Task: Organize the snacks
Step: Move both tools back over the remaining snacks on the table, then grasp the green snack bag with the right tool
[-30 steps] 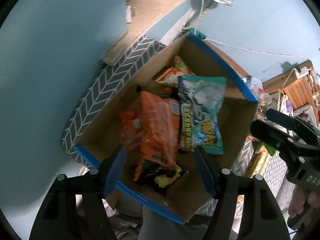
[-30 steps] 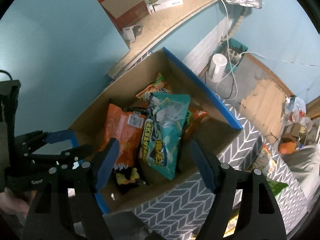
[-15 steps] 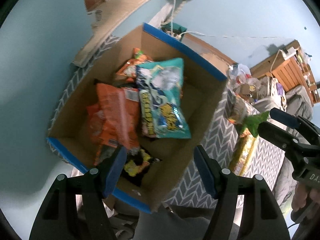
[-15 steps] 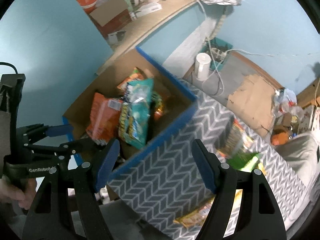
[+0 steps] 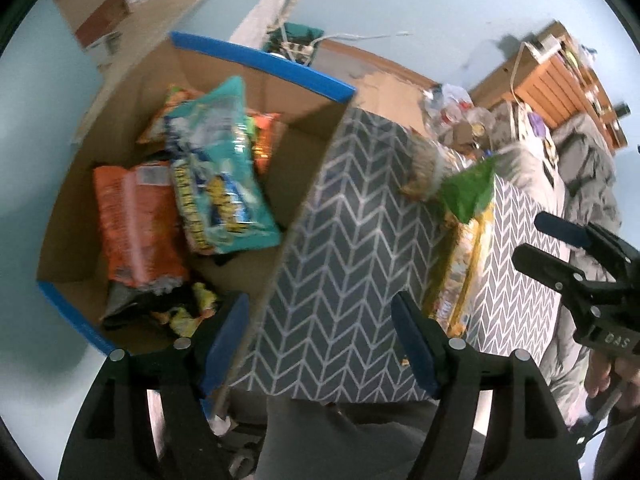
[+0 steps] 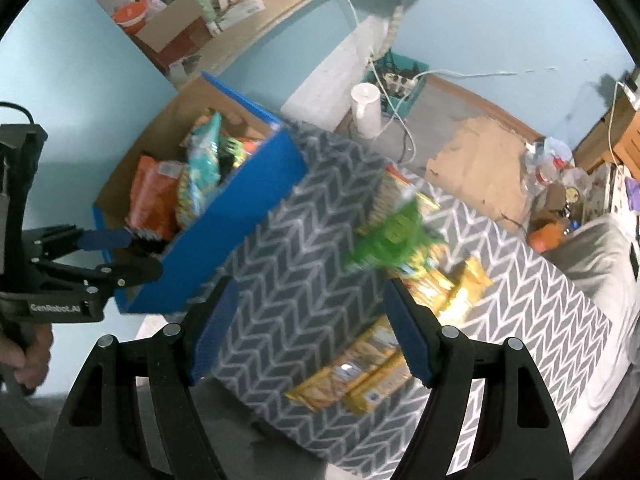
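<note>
A cardboard box with blue rim tape holds snack bags: an orange bag, a teal bag and a black-and-yellow bag. The box shows in the right wrist view too. Loose snacks lie on the grey chevron cloth: a green bag and yellow-orange packs. My left gripper is open and empty over the box's near edge and the cloth. My right gripper is open and empty above the cloth, near the green bag.
A wooden shelf with boxes and cups runs along the blue wall. A white jug, a power strip and cables sit on the floor behind. Wooden furniture and clutter stand at the right.
Both grippers have swung to the right, away from the box interior and toward the cloth with the loose snacks. Both stay open and empty.
</note>
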The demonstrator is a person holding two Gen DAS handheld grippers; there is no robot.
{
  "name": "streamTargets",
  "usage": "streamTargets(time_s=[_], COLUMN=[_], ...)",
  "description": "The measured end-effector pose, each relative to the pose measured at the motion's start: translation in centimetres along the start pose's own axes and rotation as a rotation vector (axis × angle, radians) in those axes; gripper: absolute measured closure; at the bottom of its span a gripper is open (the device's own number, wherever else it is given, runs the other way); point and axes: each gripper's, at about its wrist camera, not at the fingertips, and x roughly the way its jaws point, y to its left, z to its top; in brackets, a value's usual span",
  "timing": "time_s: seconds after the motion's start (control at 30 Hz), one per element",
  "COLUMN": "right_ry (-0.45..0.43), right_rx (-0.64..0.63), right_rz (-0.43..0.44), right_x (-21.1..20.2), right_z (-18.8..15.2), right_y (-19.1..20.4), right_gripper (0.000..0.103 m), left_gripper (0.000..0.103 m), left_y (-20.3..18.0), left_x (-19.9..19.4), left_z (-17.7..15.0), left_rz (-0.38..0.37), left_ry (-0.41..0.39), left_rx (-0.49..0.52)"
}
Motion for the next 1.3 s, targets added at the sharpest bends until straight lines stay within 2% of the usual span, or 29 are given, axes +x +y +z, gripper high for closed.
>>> streamTargets(time_s=[0.2, 0.43, 0.77, 0.9, 1.07, 1.17, 1.23, 1.3], right_ry=[-0.010, -0.012, -0.008, -0.031, -0.036, -0.041, -0.033, -0.035], right_rx=[-0.032, -0.040, -0.225, -0.293, -0.295, -0.290, -0.284, -0.282], right_rz=[-0.018, -0.031, -0.074, -0.110, -0.119, -0.114, -0.102, -0.099], right_x=[1.0, 2.6, 5.7, 6.8, 8.2, 8.6, 8.8, 8.9], right_z=[-1.4, -1.4, -0.3, -0.1, 0.2, 0.3, 0.2, 0.1], right_y=[-3.5, -6.7, -6.2, -5.5, -5.3, -5.2, -5.2, -5.2], right_gripper=[0.027, 0.027, 0.027, 0.027, 0.028, 0.037, 0.047, 0.051], left_gripper=[0.028, 0.028, 0.028, 0.028, 0.027, 0.027, 0.027, 0.027], left_y=[-2.7, -4.7, -6.4, -7.1, -7.2, -7.7, -8.1, -8.3], left_x=[1.5, 3.5, 6.6, 7.4, 7.9, 8.0, 8.1, 8.3], left_z=[0.6, 1.4, 1.9, 2.0, 2.4, 2.8, 3.0, 3.3], left_rz=[-0.005, -0.004, 0.020, 0.022, 0.008, 0.006, 0.012, 0.014], left_ry=[0.022, 0.037, 0.054, 0.061, 0.067, 0.053, 0.047, 0.040], left_rx=[0.071, 0.130, 0.193, 0.227, 0.221, 0.243, 0.261, 0.275])
